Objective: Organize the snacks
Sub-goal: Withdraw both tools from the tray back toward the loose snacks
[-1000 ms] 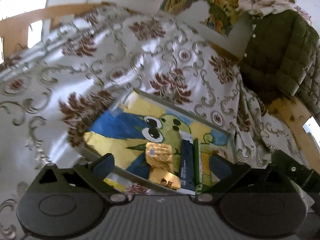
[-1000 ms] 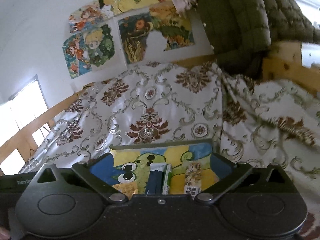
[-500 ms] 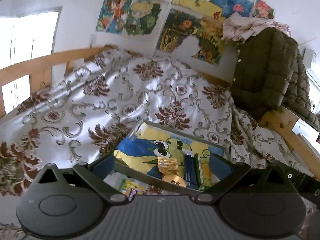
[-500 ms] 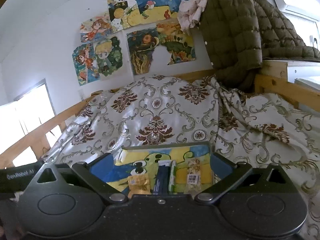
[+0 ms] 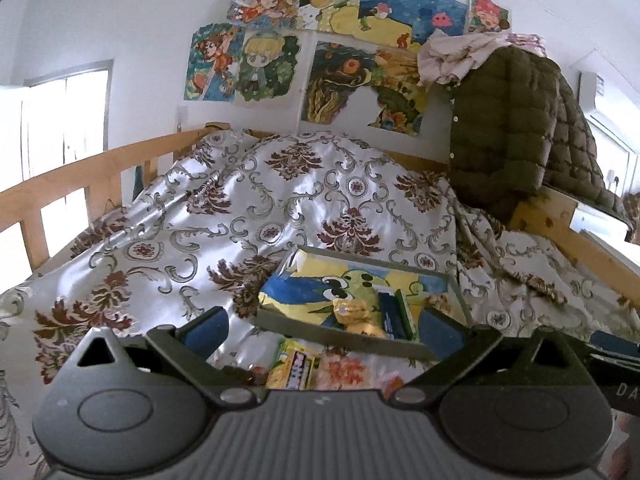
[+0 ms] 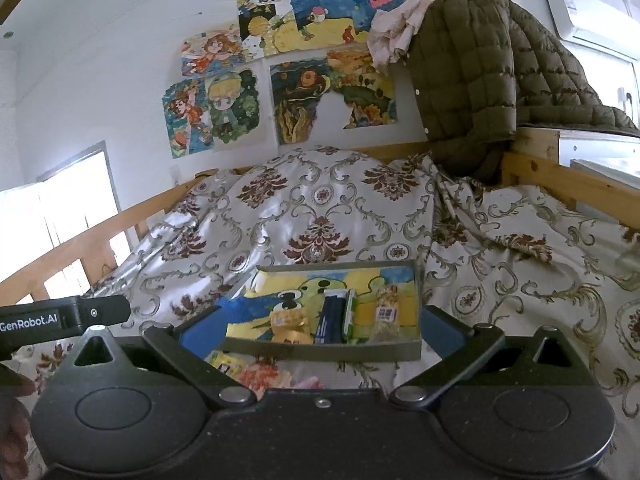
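A shallow grey tray (image 5: 344, 342) (image 6: 320, 350) with a cartoon lining lies on the patterned bedspread. In it are a gold snack packet (image 5: 354, 314) (image 6: 290, 324), a dark blue box (image 5: 388, 316) (image 6: 330, 316), a green box (image 5: 404, 312) (image 6: 350, 314) and a clear-wrapped snack (image 6: 386, 312). Loose snacks lie before the tray: a yellow packet (image 5: 294, 368) (image 6: 226, 362) and a floral packet (image 5: 344, 370) (image 6: 260, 374). My left gripper (image 5: 320, 330) and right gripper (image 6: 304, 334) are both open and empty, held just short of the tray.
The bedspread (image 5: 280, 208) rises into a mound behind the tray. Wooden bed rails run at the left (image 5: 80, 184) and right (image 6: 560, 184). A green quilted jacket (image 5: 516, 128) hangs at the back right. Posters (image 6: 280, 64) cover the wall.
Both grippers have pulled back and tilted up from the tray. The loose packets in front of the tray have come into view. Both stay open.
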Motion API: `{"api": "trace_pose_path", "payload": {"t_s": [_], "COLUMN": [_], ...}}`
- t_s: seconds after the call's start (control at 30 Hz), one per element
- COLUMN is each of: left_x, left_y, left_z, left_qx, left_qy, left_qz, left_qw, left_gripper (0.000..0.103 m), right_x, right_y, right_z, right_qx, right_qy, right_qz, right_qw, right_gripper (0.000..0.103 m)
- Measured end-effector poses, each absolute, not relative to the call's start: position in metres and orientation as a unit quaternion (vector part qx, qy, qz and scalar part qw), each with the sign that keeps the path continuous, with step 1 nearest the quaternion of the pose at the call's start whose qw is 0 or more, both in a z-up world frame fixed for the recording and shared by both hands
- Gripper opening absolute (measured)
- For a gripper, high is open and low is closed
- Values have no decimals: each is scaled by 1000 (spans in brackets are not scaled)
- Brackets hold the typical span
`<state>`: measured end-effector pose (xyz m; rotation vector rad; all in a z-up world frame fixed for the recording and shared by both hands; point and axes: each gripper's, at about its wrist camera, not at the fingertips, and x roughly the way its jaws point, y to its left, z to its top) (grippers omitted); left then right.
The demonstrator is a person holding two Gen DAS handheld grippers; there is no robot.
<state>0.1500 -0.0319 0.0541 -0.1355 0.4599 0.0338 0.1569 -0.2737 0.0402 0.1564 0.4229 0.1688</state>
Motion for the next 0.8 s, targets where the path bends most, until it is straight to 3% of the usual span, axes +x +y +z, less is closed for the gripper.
{"api": "trace_pose_path", "payload": {"t_s": [0.67,0.8], "left_x": [73,73], "left_y": [-5,4], "left_z": [-13,-14], "left_qx": [-8,-34], "left_qy": [253,261], "left_qz": [26,37], "left_qw": [967,964], "left_gripper": [103,103], "right_x": [81,80], "right_y": [-240,-237], "right_z": [-2,-5], "right_qx": [17,7], "right_qy": [268,271], "right_qz": [82,73], "right_qw": [960,960], "right_gripper": [102,102]}}
